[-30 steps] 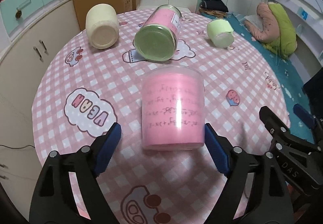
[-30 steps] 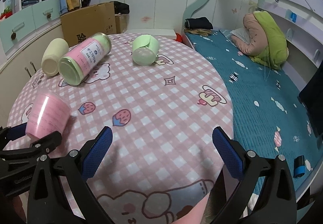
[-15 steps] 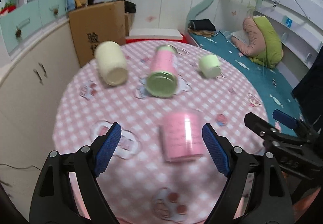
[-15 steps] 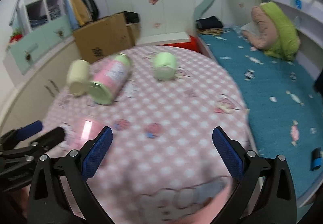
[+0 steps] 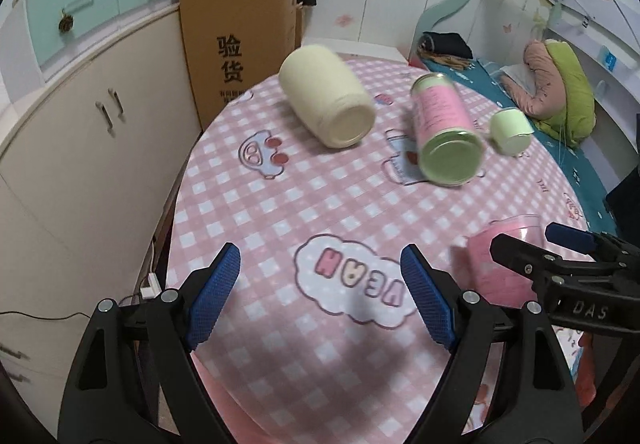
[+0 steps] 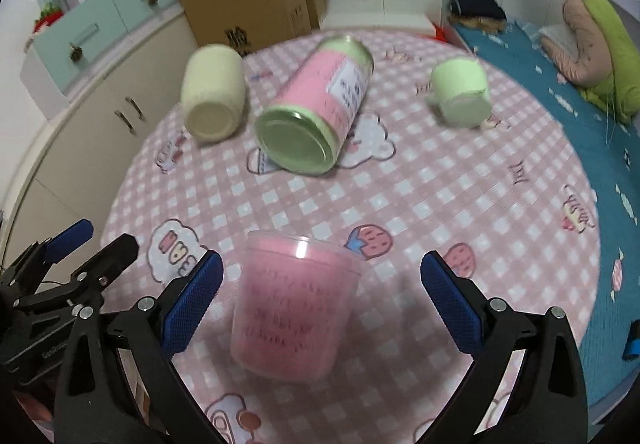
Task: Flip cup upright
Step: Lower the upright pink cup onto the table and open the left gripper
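Observation:
A pink plastic cup point(image 6: 294, 304) stands on the pink checked table point(image 6: 420, 203), wider end down, near the front edge. My right gripper point(image 6: 320, 308) is open, its blue pads either side of the cup without touching it. In the left wrist view the cup point(image 5: 500, 260) is at the right, partly hidden by the right gripper's black fingers point(image 5: 532, 264). My left gripper point(image 5: 320, 296) is open and empty over the table to the cup's left. A small green cup point(image 6: 460, 95) lies on its side at the far right.
A cream jar point(image 6: 212, 99) and a pink jar with a green lid point(image 6: 316, 115) lie on their sides at the back of the table. A cabinet point(image 5: 80, 147) and a cardboard box point(image 5: 240, 39) stand on the left. A bed point(image 6: 580, 103) lies on the right.
My left gripper has pulled off the pink cup and swung left. My right gripper has moved in so that its open fingers now frame the cup.

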`<state>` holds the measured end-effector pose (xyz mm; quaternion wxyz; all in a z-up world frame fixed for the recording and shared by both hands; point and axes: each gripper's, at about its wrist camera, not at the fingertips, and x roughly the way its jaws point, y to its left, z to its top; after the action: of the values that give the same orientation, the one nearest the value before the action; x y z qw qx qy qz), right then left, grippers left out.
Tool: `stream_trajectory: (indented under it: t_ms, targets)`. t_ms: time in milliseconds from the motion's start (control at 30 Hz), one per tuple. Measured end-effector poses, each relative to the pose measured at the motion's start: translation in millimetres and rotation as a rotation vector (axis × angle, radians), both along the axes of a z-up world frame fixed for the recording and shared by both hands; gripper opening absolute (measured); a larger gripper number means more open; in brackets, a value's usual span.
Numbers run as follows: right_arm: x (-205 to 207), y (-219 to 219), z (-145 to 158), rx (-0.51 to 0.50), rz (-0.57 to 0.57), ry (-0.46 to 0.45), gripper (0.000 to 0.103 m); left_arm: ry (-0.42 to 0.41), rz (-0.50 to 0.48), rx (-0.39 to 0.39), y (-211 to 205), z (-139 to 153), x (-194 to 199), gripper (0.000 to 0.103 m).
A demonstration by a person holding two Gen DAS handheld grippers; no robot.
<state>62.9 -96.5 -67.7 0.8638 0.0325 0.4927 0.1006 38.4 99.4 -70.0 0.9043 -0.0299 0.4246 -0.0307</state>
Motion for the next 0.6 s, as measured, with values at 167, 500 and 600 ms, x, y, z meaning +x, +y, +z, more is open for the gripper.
stream_trajectory:
  t_ms: [167,500,600]
  targets:
    - [10,9,-10,-0.035,0.023,0.034,0.083,0.028,-0.009,-0.014,1,-15,10,0.083]
    - [6,4,13,-0.099,0.019,-0.103,0.067,0.035,-0.024,-0.028,-12,-19,26,0.083]
    - [2,5,22,-0.157,0.023,-0.193,0.067,0.023,-0.026,-0.019,-17,-16,28,0.083]
